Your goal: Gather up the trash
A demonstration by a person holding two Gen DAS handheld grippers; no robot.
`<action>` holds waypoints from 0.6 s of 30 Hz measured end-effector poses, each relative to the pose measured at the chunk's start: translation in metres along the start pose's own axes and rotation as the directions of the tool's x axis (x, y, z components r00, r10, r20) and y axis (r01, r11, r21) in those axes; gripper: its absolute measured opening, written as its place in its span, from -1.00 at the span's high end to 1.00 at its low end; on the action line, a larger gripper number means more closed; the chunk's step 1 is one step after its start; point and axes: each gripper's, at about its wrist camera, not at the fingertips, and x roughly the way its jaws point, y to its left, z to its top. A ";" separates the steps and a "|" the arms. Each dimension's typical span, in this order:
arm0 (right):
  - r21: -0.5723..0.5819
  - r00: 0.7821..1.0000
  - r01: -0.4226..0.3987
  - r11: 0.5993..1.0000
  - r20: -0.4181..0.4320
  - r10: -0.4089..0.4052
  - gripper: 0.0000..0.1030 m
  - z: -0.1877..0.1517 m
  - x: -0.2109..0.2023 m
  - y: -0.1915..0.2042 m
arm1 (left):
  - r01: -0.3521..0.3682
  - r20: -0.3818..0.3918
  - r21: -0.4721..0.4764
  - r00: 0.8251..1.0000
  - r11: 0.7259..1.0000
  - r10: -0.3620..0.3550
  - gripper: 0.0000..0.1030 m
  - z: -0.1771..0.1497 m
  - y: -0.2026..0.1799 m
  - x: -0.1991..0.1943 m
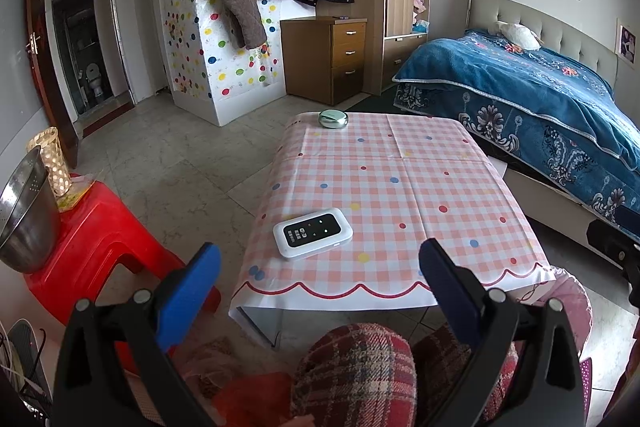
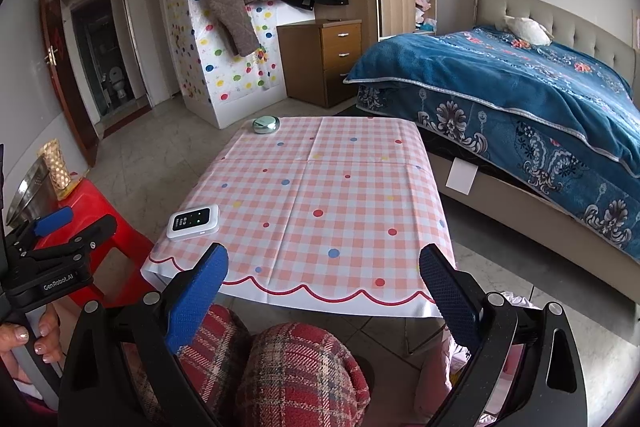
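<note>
Left tool (image 1: 320, 267) spread wide, nothing between fingers; right tool (image 2: 324, 267) same. Both low in frame, short of the checked tabletop (image 1: 420, 195). No obvious trash on it (only 2 items: white device (image 1: 313, 233), green case (image 1: 333, 119)).

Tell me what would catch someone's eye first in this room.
Probably the pink checked tablecloth on the low table in the middle, nearly bare except for a white pocket device near its front left corner and a small green round case at the far left edge. Next, the blue floral bedspread on the right, and the red plastic stool on the left holding a steel bowl.
</note>
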 end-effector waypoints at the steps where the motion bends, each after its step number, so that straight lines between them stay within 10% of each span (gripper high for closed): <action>1: 0.000 1.000 -0.002 1.000 -0.002 0.002 -0.85 0.000 0.001 0.000 | -0.002 -0.002 0.000 1.000 1.000 0.002 -0.88 0.000 -0.001 0.000; 18: 0.000 1.000 -0.007 1.000 -0.002 0.007 -0.85 -0.001 0.003 0.001 | -0.001 -0.007 -0.001 1.000 1.000 0.001 -0.88 -0.004 0.001 0.004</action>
